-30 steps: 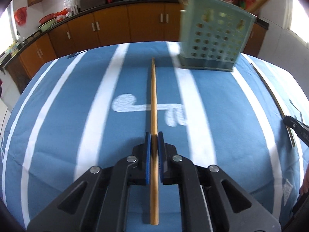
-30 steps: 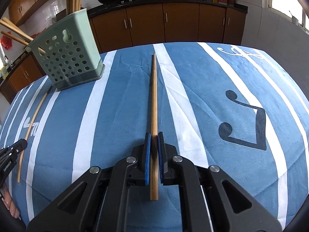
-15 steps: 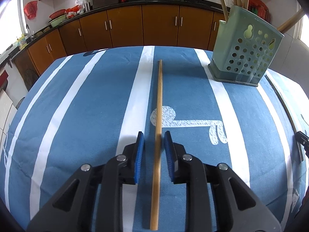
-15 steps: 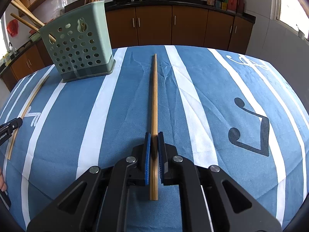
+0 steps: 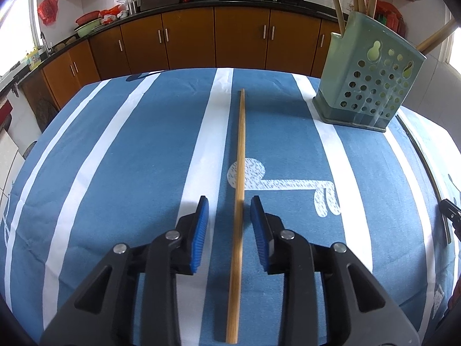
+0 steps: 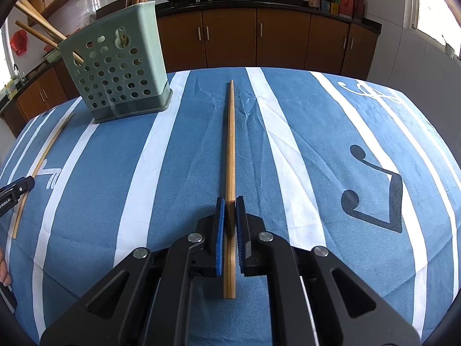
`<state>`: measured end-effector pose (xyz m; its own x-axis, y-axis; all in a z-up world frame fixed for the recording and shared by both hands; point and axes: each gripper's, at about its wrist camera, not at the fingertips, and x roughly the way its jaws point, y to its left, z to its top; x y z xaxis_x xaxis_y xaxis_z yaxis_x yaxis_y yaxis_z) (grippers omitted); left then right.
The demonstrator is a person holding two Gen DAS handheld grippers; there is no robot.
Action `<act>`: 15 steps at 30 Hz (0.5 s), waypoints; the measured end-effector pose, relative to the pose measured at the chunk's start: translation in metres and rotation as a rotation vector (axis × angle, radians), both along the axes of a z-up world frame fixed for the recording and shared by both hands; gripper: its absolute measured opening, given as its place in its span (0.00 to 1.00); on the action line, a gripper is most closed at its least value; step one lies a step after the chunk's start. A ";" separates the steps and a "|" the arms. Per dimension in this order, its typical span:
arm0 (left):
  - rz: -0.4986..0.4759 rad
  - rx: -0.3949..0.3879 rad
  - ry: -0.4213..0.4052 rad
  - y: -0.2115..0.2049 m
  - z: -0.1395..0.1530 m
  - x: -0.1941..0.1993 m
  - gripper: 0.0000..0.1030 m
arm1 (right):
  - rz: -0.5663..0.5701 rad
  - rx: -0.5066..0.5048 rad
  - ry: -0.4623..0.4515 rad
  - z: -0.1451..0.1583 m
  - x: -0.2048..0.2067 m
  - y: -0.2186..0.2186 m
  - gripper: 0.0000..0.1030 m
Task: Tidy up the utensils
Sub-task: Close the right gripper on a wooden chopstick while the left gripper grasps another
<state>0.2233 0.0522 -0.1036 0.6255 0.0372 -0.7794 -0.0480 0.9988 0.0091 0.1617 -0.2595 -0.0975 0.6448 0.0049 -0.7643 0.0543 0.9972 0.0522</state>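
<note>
Two wooden chopsticks, one for each handheld gripper, point away across a blue-and-white striped tablecloth (image 5: 121, 150) toward the kitchen cabinets. The left gripper (image 5: 227, 216) has just been opening: its blue pads stand clear on either side of the left chopstick (image 5: 239, 190), which runs lengthwise between them, apparently lying loose on the cloth, though the blur near its close end leaves that uncertain. The right gripper (image 6: 229, 216) is clamped on the right chopstick (image 6: 230, 158), whose long axis continues straight out from the jaws. A pale green perforated utensil holder (image 6: 115, 69), already bristling with chopsticks, stands upright ahead and to the left of the right gripper; from the left gripper it sits ahead and to the right (image 5: 366, 86). In the right wrist view it appears the nearer, so the clamped stick looks set to swing left and tip upright to reach the holder's open top.
</note>
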 end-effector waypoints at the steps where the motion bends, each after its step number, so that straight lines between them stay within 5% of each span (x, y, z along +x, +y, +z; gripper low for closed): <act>1: 0.001 -0.003 0.000 0.000 0.000 0.000 0.31 | 0.000 -0.001 0.000 0.000 0.000 0.000 0.09; 15: -0.006 -0.003 0.001 -0.001 -0.001 0.000 0.35 | -0.011 0.004 0.001 0.000 0.001 -0.002 0.13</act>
<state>0.2234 0.0509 -0.1041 0.6251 0.0309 -0.7799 -0.0419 0.9991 0.0060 0.1625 -0.2619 -0.0975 0.6438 0.0013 -0.7652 0.0651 0.9963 0.0565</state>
